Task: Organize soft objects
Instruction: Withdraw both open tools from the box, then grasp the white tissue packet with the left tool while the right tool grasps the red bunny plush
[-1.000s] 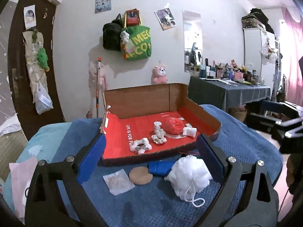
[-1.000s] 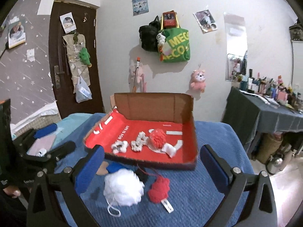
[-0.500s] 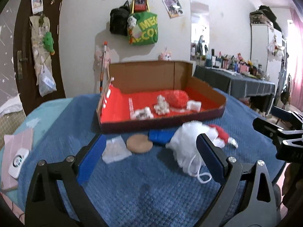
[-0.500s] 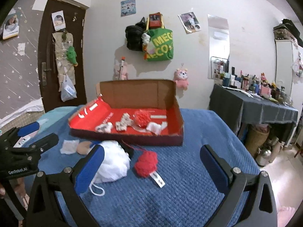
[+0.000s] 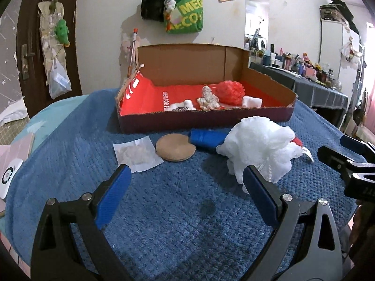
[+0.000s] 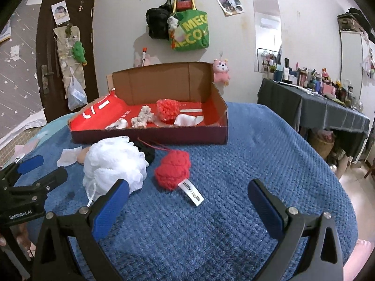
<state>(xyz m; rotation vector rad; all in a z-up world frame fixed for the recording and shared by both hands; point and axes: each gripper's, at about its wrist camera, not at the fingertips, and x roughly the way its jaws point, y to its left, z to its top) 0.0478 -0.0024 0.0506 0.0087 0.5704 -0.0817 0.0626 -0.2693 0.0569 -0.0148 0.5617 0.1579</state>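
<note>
Red yarn ball [image 6: 173,169] sits on the blue blanket [image 6: 257,164] dead ahead of my right claw [image 6: 187,199], tag pointing back at me. White pouf [image 5: 257,149] lies just off my left claw [image 5: 186,193], up and right. Both claws wide open, holding nothing; box [image 6: 150,135] waits behind.

A white mesh bath pouf [image 6: 114,161] with a cord loop is seen in front of the open red-lined cardboard box [image 6: 150,135]. Just right of the pouf lies a red knitted item [image 6: 173,169] with a white label. Left of the pouf lie a blue roll [image 5: 207,137], a round tan pad [image 5: 175,146] and a white packet [image 5: 137,153]. Inside the box rest a red mesh pouf [image 5: 230,89] and small white pieces.
</note>
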